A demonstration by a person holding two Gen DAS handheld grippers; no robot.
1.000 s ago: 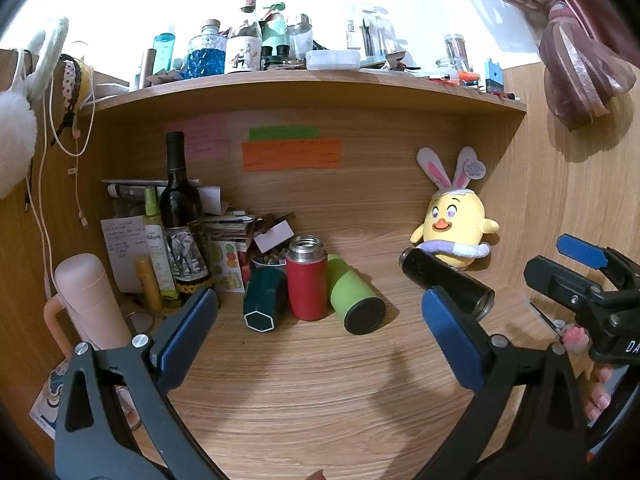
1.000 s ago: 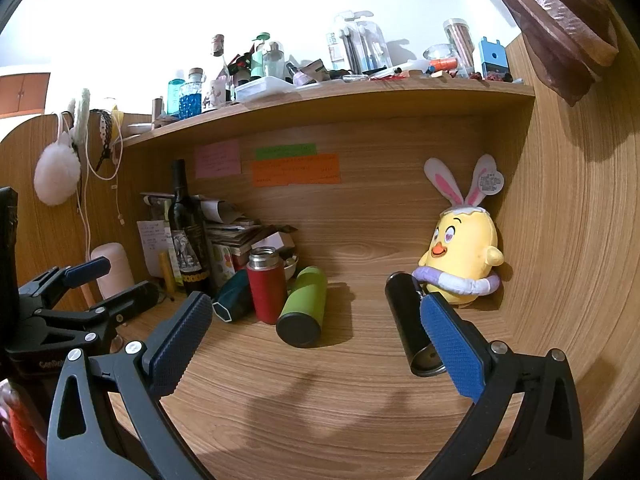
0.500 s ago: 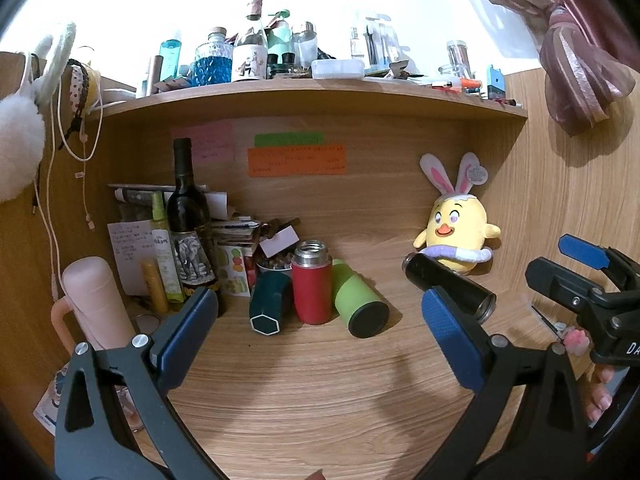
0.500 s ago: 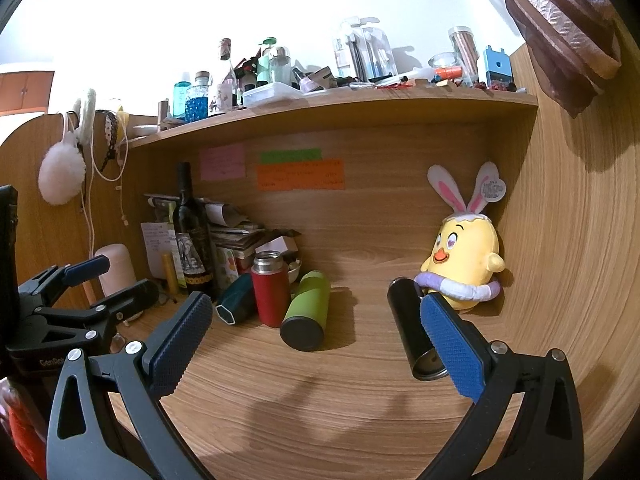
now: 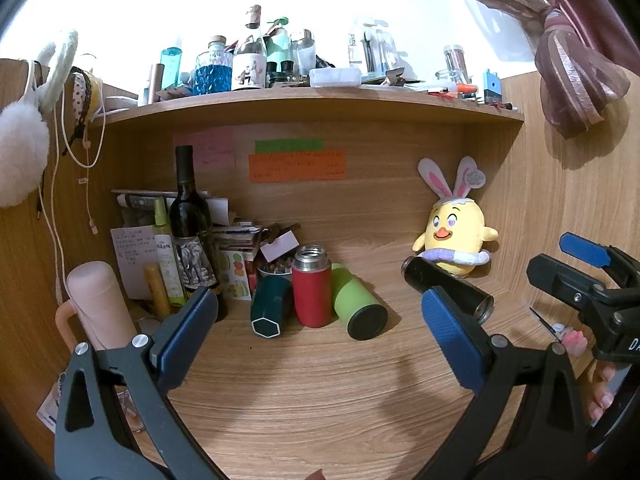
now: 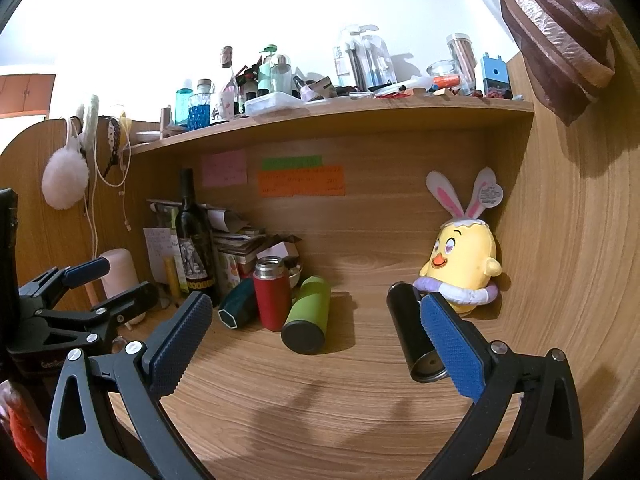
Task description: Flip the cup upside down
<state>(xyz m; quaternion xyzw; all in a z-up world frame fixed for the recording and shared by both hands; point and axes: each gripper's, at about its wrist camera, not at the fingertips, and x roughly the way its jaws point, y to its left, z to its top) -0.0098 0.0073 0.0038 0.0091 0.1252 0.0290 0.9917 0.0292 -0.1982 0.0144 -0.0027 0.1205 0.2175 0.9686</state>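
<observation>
Right wrist: black cup (image 6: 414,334) lying sideways, mouth forward; both grippers' fingers (image 6: 452,350) spread wide, empty

Right gripper (image 6: 316,336) gaped at lower frame — a black cylindrical cup (image 6: 412,336) lay sideways behind its right finger, centre-right.

Setting: home desk nook, likely a bedroom or dorm. Evidence: wood-grain laminate desk (image 5: 320,400) with an overhead wooden shelf (image 5: 312,100) crowded with cosmetic and perfume bottles (image 5: 248,64). Yellow chick plush toy with bunny ears (image 6: 462,268) in the corner. Pink, green and orange sticky notes (image 5: 296,164) on the back panel. Dark wine bottle (image 5: 190,220), white fluffy earmuffs (image 5: 24,148), tied mauve curtain (image 5: 572,68).
</observation>
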